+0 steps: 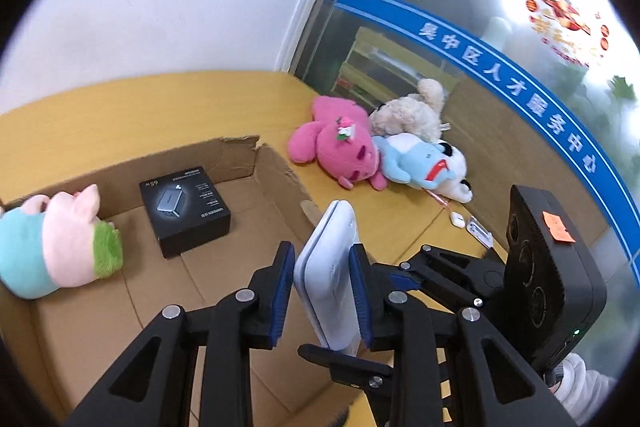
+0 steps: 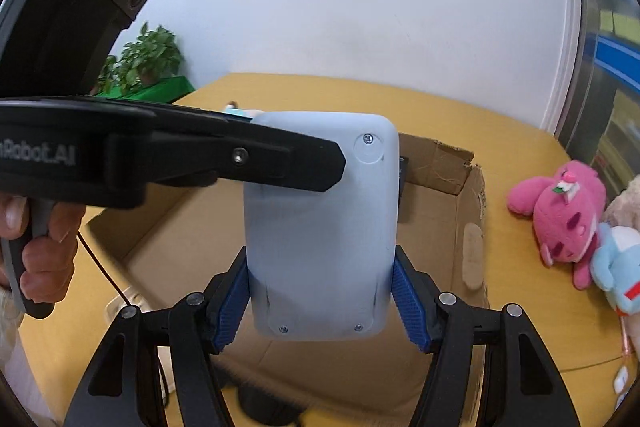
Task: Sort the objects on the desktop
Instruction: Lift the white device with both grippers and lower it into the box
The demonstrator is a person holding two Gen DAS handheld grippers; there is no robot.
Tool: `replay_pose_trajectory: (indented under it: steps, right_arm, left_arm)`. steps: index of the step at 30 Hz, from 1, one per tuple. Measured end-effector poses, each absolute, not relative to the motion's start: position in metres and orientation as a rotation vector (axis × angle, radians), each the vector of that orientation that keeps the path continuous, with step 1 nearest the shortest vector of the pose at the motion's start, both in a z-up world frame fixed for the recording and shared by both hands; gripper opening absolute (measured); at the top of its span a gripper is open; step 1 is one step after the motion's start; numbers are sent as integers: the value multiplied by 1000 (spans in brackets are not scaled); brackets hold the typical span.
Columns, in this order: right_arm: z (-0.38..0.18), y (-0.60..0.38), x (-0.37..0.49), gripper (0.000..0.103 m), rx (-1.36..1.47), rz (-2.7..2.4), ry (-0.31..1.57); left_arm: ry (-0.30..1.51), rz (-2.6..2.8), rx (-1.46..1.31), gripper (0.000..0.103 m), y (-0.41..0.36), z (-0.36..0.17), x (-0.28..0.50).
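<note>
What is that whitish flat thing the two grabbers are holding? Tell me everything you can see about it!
The whitish flat device is a slim slab with rounded corners, seemingly smooth plastic. Its back shows small screws and a round cap near one corner; its edge shows a seam, like two shells joined. It is held upright in the air above the open cardboard box. The right gripper clamps its two long edges near the bottom. The left gripper is around its thin sides; one pad touches, the other shows a gap.

light: bright, even, soft shadows
glare: glass wall (image 1: pixel 520 39), 1–2 o'clock, washed out
blur: cardboard box (image 2: pixel 460 195) edges slightly smeared
edges: fisheye bend, black vignette corners
</note>
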State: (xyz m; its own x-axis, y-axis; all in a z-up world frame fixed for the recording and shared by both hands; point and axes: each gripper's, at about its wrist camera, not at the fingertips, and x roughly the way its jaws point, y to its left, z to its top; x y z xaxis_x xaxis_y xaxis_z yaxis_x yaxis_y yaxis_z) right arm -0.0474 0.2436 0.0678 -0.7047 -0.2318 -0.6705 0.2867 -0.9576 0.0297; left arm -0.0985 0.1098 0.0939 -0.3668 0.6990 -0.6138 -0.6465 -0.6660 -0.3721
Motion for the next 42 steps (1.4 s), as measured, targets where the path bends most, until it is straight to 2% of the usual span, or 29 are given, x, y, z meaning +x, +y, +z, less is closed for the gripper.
replay_pose_trajectory:
  steps: [13, 18, 23, 28, 33, 34, 35, 37, 38, 42]
  right_arm:
    - [19, 283, -157, 64, 1341, -2577, -43]
    - [-15, 296, -179, 64, 1537, -2517, -90]
    - [-32, 300, -178, 64, 1654, -2507, -73]
    - [-38, 297, -180, 64, 1722, -2510, -26]
    - [-43, 290, -179, 65, 1788, -2516, 24]
    - [-42, 289, -178, 65, 1785, -2520, 22]
    - [-39, 289, -176, 65, 1778, -2533, 11]
    - [-35, 289, -174, 72, 1770, -2546, -16]
    - [-33, 290, -172, 80, 1770, -2554, -31]
    - [-21, 291, -162, 82, 1742, -2570, -36]
  left_arm:
    - [-232, 1930, -1214, 27, 137, 24, -218]
    - [-254, 1869, -1310, 27, 152, -15, -232]
    - [-297, 1824, -1358, 28, 157, -33, -236]
    - [-266, 1852, -1427, 34, 162, -45, -241]
    - [-214, 1879, -1500, 35, 169, -58, -242]
    - [-200, 1884, -1506, 41, 171, -59, -242]
    - [-194, 1886, -1504, 43, 172, -59, -240]
    - [-196, 1889, -1496, 53, 173, -57, -240]
    - [-198, 1891, -1494, 54, 174, -56, -240]
    - [-200, 1901, -1484, 54, 176, -53, -239]
